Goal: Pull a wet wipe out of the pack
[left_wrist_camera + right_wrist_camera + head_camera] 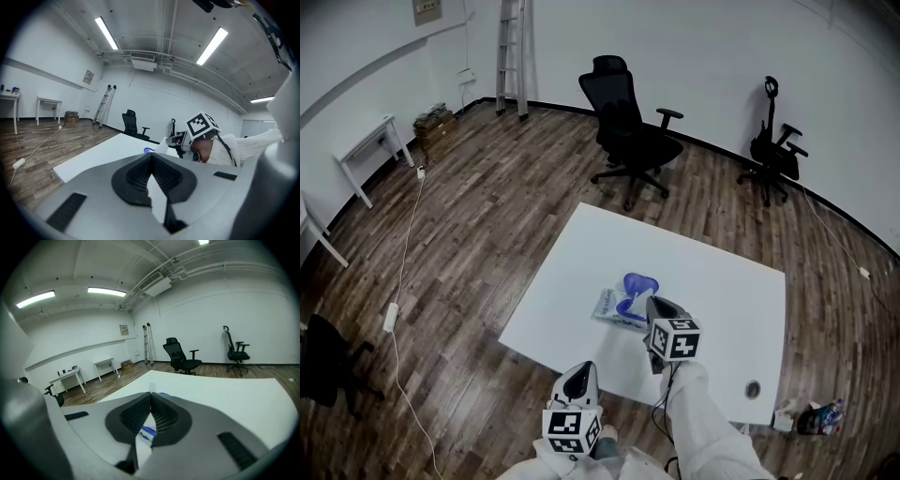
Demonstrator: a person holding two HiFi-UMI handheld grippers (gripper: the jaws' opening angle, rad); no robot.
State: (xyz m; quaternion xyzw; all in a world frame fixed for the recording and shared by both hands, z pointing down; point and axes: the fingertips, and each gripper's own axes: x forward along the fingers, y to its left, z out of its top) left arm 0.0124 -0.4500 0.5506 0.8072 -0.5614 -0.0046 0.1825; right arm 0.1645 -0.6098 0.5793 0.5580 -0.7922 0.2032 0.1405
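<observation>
A wet wipe pack (614, 307) with blue print lies in the middle of the white table (722, 291), its blue lid (639, 283) flipped open and standing up. My right gripper (652, 302) hangs just above the pack, shut on a white wet wipe (161, 145) that rises from the pack to its tips. In the right gripper view the jaws (150, 394) meet, with the pack's blue print (147, 431) showing beneath them. My left gripper (581, 370) hovers at the table's near edge, away from the pack. Its jaws (151, 155) are shut on nothing.
Two black office chairs (628, 131) (773, 150) stand beyond the table. A ladder (511, 56) leans on the far wall, and small white tables (370, 145) stand at the left. A power strip (391, 317) with cable lies on the floor. Bottles (816, 417) sit near the table's right corner.
</observation>
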